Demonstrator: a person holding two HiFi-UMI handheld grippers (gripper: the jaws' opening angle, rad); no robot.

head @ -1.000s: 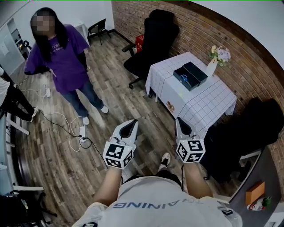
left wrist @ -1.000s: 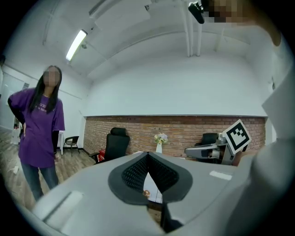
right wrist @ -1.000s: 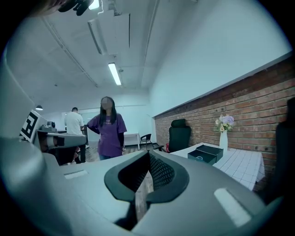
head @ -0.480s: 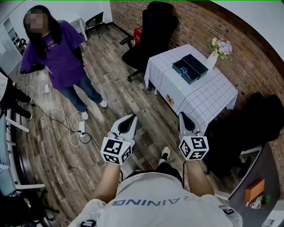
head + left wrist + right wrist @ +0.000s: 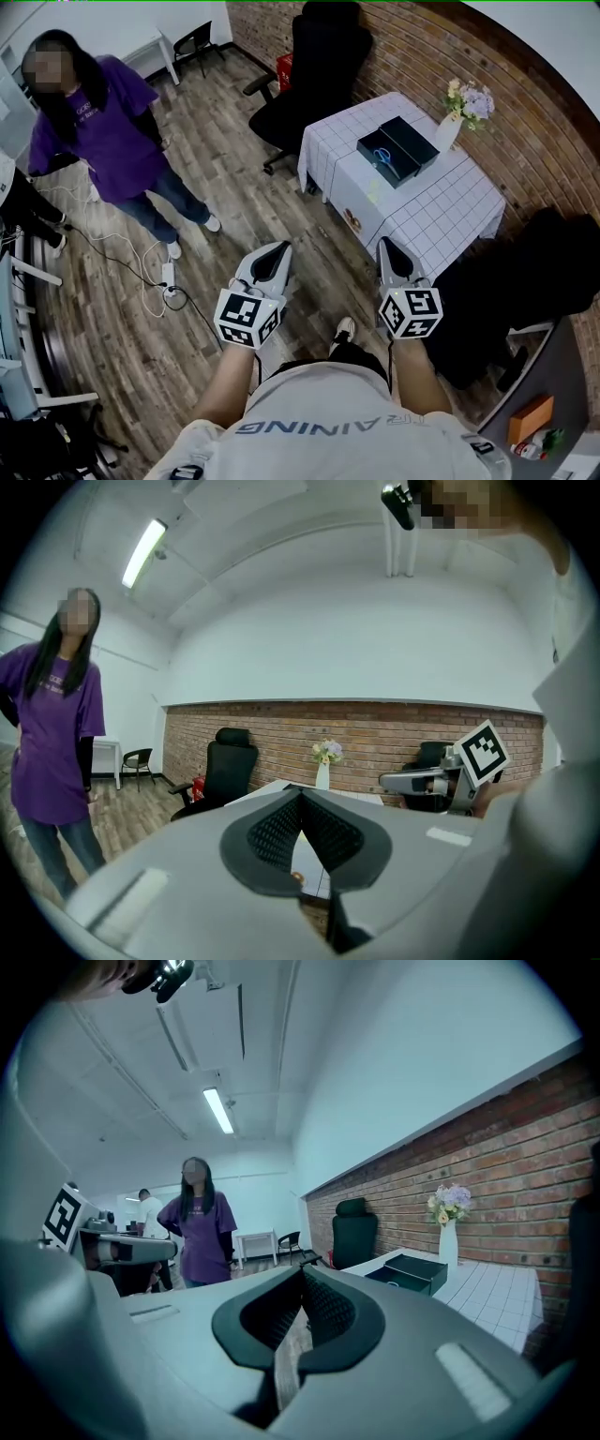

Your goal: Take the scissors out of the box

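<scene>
An open black box [image 5: 398, 150] lies on a table with a white checked cloth [image 5: 441, 211], far ahead of me. Blue-handled scissors [image 5: 382, 156] lie inside its left half. In the right gripper view the box [image 5: 412, 1272] shows at the right on the tabletop. My left gripper [image 5: 278, 249] and right gripper [image 5: 385, 246] are held side by side over the wooden floor, well short of the table. Both point towards it. The left gripper [image 5: 300, 794] has its jaws together with nothing in them. The right gripper [image 5: 302, 1274] is likewise shut and holds nothing.
A white vase of flowers [image 5: 462, 114] stands at the table's far corner. A black office chair [image 5: 319, 66] is behind the table, and another dark chair [image 5: 525, 272] to its right. A person in a purple shirt [image 5: 94, 141] stands at left near floor cables [image 5: 159, 281].
I have walked forward with both grippers, so the table and box sit a little nearer. The person in purple has slid towards the left edge. Both grippers stay shut.
</scene>
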